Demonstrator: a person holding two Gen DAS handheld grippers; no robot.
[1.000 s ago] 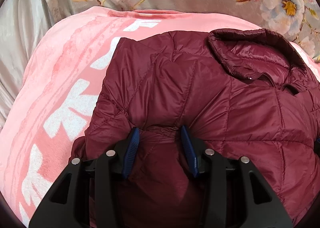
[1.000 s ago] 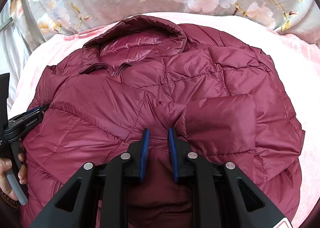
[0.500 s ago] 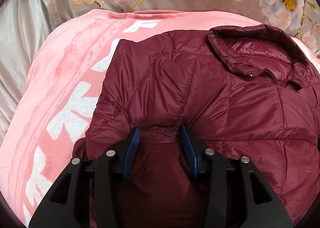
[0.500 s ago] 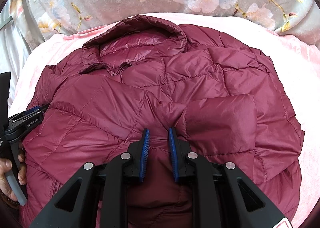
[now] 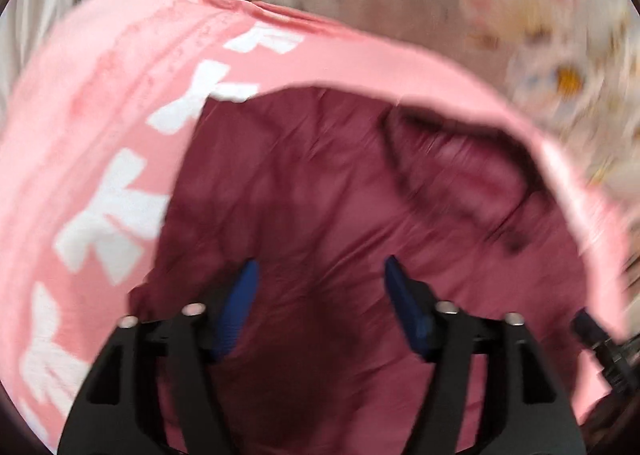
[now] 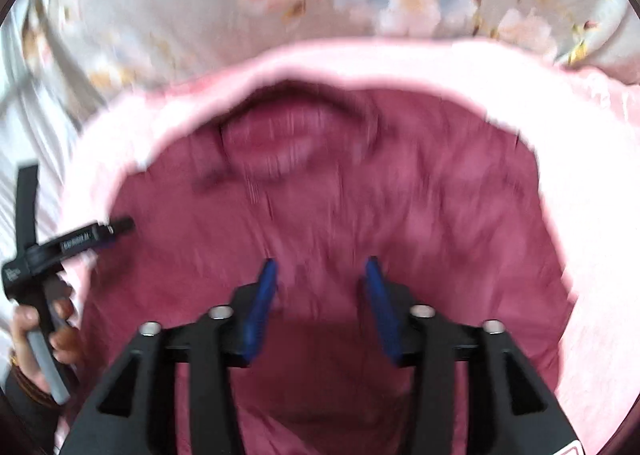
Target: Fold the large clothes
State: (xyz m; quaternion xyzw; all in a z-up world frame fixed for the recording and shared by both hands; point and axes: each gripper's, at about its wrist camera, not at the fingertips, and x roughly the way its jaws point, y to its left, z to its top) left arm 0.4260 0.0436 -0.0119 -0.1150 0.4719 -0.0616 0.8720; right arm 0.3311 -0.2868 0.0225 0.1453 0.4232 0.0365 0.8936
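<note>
Fold let go, grippers lifting.
Left gripper [image 5: 320, 295] and right gripper [image 6: 320, 295] just spread wide above jacket [image 5: 320, 195], nothing pinched.

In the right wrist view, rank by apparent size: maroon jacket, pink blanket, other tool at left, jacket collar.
1. Maroon jacket
2. Pink blanket, partly covered by the jacket
3. Jacket collar
4. Left tool; blur and nearness make the last two unsure.

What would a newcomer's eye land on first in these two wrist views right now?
The maroon puffer jacket fills the middle of both views, collar away from the cameras, lying on a pink blanket with white bows. Both the left gripper and right gripper hang open above it, their jaws just opened, nothing between them.
</note>
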